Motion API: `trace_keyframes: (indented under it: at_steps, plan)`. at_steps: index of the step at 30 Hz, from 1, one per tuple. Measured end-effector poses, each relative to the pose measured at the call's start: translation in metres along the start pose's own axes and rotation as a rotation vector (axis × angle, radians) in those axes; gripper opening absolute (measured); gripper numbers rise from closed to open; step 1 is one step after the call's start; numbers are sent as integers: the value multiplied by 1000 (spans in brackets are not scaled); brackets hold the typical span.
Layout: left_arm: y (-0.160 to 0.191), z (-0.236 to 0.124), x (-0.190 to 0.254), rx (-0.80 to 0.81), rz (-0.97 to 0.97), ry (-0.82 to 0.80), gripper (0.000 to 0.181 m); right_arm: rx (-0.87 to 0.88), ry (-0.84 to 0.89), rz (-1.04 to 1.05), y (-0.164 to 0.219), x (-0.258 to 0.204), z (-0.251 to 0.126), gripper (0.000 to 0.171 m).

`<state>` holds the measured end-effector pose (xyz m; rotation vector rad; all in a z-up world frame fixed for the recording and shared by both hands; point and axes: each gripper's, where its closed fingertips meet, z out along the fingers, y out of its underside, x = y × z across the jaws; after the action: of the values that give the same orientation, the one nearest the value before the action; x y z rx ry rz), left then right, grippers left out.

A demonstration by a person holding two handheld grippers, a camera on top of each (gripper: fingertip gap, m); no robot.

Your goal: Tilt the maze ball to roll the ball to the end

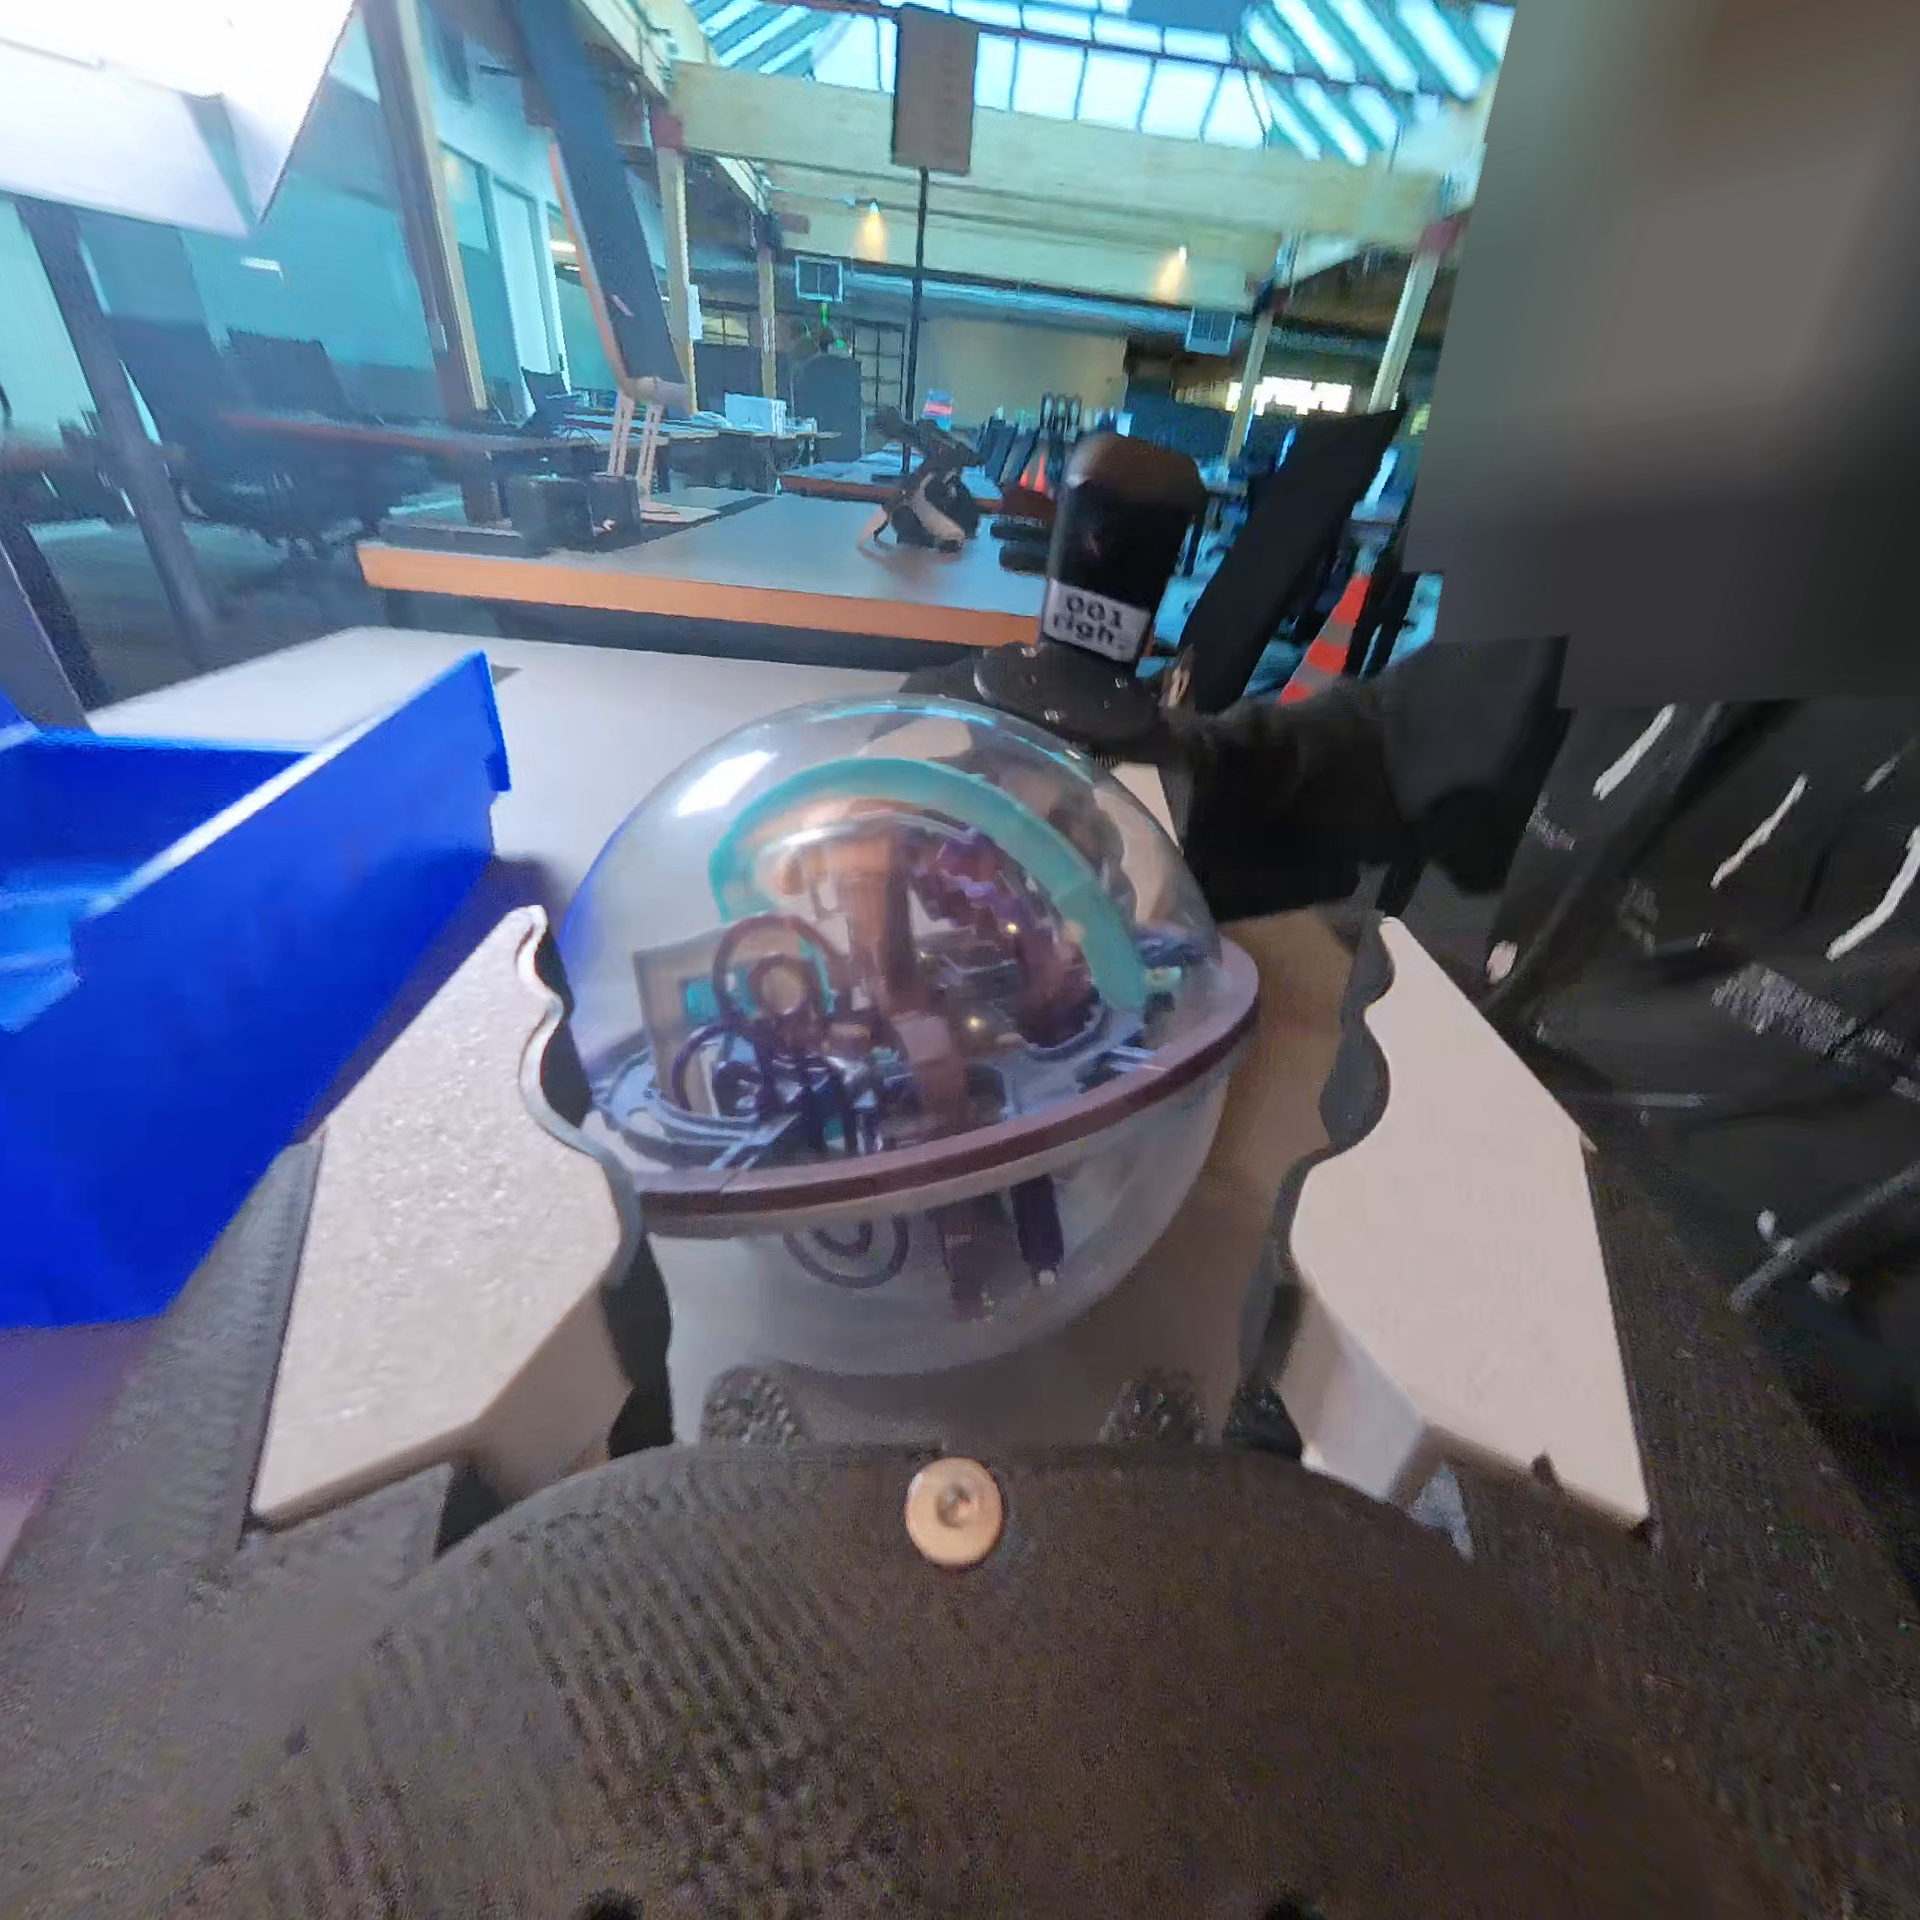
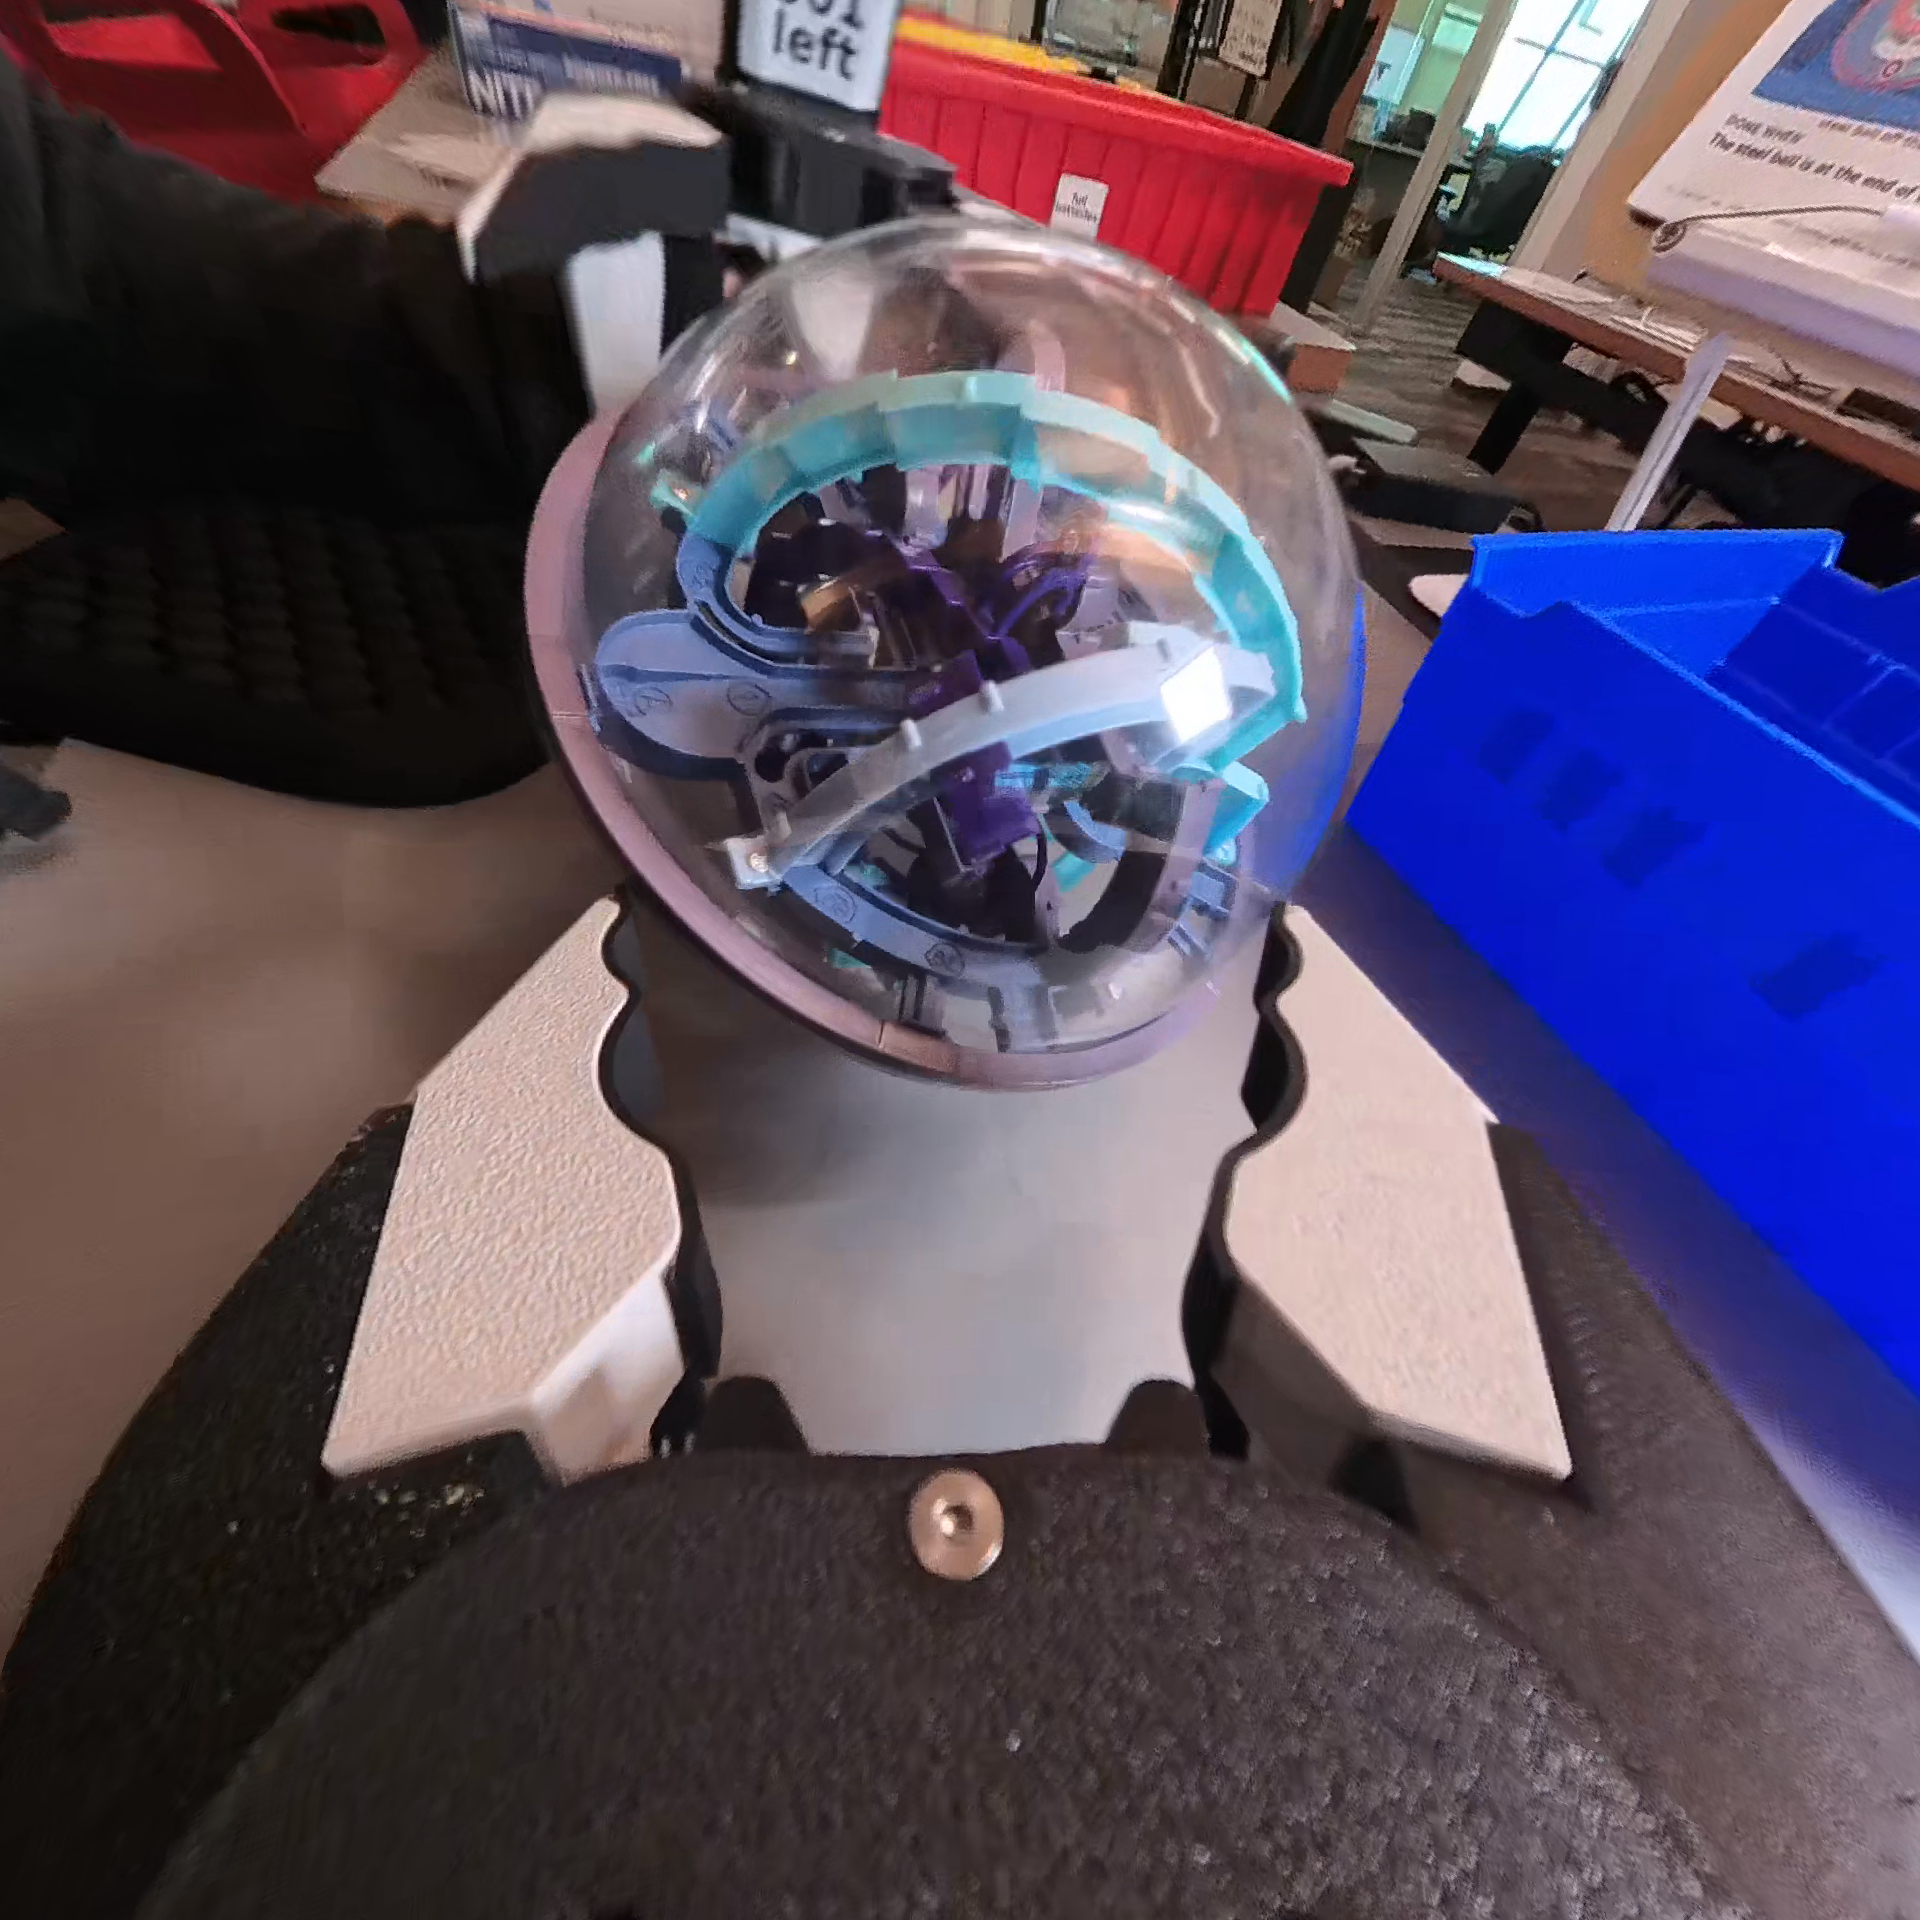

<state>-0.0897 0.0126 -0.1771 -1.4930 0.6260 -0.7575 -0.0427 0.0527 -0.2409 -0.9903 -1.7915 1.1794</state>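
Note:
The maze ball is a clear sphere with a purple rim around its middle and teal, blue, grey and purple tracks inside. It sits deep between my left gripper's white fingers. The left finger touches it, and a thin gap shows at the right finger. In the right wrist view the ball is tilted, and my right gripper pinches its lower part at the fingertips. A small shiny bead sits at the low end of a grey track. The right gripper's body shows behind the ball.
A blue bin stands close on the left of the ball, and on the right in the right wrist view. A gloved hand and dark sleeve hold the far gripper. A red bin stands behind on the grey table.

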Motion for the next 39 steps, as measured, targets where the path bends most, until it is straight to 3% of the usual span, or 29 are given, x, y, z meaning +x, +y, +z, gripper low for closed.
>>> trace_keyframes:
  at_steps: [3, 6, 14, 20, 24, 31, 34, 39]
  plan:
    - [25, 3, -6, -173, 162, -78, 148, 47, -24, 89, -7, 3, -2, 108]
    - [34, 9, -18, -186, 194, -154, 148, 73, -33, 149, -11, 6, 0, 110]
    - [41, 2, -28, -87, -378, 1, 146, 37, 12, 29, -11, 3, 2, 116]
    - [45, 10, -20, -67, -570, 111, 144, 18, 83, -149, -16, 0, 7, 130]
    - [43, 15, -22, -45, -559, 74, 145, 43, 63, -62, -15, 4, 4, 129]
    - [50, 24, -22, -122, -192, -82, 155, 83, -35, 252, -9, 11, 1, 124]
    - [45, 24, -25, -84, -207, -99, 155, 89, -53, 329, -9, 13, 2, 124]
    - [47, 27, -29, -53, -389, -70, 155, 142, -55, 446, -17, 21, -2, 124]
